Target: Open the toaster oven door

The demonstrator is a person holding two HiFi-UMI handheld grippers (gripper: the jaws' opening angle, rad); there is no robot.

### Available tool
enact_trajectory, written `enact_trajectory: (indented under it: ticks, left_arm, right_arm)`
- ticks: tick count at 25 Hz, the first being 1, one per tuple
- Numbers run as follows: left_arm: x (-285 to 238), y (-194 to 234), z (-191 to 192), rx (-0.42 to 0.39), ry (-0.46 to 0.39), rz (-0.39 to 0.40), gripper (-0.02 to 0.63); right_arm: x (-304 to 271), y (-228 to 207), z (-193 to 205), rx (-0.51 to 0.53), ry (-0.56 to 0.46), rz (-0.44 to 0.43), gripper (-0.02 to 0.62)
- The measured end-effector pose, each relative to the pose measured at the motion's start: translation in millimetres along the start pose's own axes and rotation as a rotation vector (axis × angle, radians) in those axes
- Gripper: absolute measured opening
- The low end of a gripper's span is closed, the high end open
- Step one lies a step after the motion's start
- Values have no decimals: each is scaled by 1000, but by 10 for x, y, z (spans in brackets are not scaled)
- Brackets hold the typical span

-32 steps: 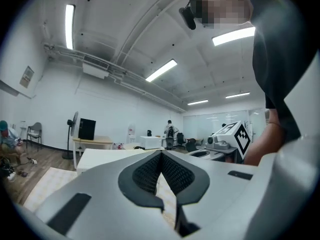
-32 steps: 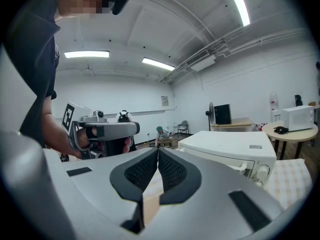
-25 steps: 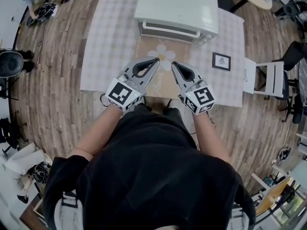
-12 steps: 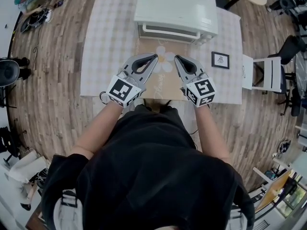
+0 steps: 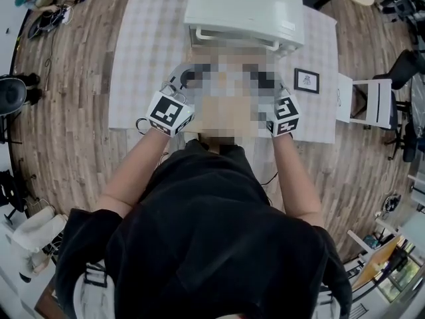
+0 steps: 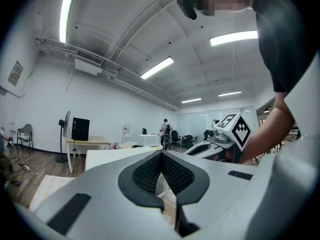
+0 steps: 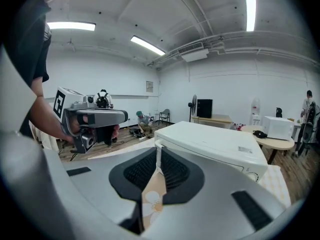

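The white toaster oven (image 5: 244, 8) stands at the far middle of the table with its door shut and its handle bar (image 5: 232, 37) along the front. Both grippers hover side by side just short of it; in the head view a mosaic patch covers their jaws, and only the left marker cube (image 5: 169, 111) and the right marker cube (image 5: 284, 115) show. My left gripper (image 6: 161, 154) is shut with nothing in it. My right gripper (image 7: 158, 156) is shut on nothing and points at the toaster oven (image 7: 215, 144), whose near corner lies right behind the tips.
A checked cloth covers the table (image 5: 146, 58), with a tan flowered mat (image 7: 152, 204) in front of the oven. A small framed picture (image 5: 306, 80) lies at the right. A white chair (image 5: 372, 105) stands past the table's right edge, a fan (image 5: 13, 92) on the floor at left.
Both grippers have moved forward over the mat toward the oven front, still side by side. Their jaws stayed together. The oven has not moved.
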State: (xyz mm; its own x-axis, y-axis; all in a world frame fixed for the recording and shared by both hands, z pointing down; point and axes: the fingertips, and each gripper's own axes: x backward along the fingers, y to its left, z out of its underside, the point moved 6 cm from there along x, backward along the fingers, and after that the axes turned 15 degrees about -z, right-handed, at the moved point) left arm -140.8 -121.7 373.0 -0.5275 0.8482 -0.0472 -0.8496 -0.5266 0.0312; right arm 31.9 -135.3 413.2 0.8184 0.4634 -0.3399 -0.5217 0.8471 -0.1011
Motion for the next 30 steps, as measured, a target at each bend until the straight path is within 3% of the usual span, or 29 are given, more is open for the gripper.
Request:
enact_trajectory:
  ticks: [12, 30]
  left_arm:
    - [-216, 111, 87, -7, 29, -4, 12]
    - [-411, 257, 167, -16, 25, 2, 12]
  right_arm:
    - [-277, -405, 8, 32, 129, -39, 121]
    - [-704, -955, 233, 240, 544, -102, 146]
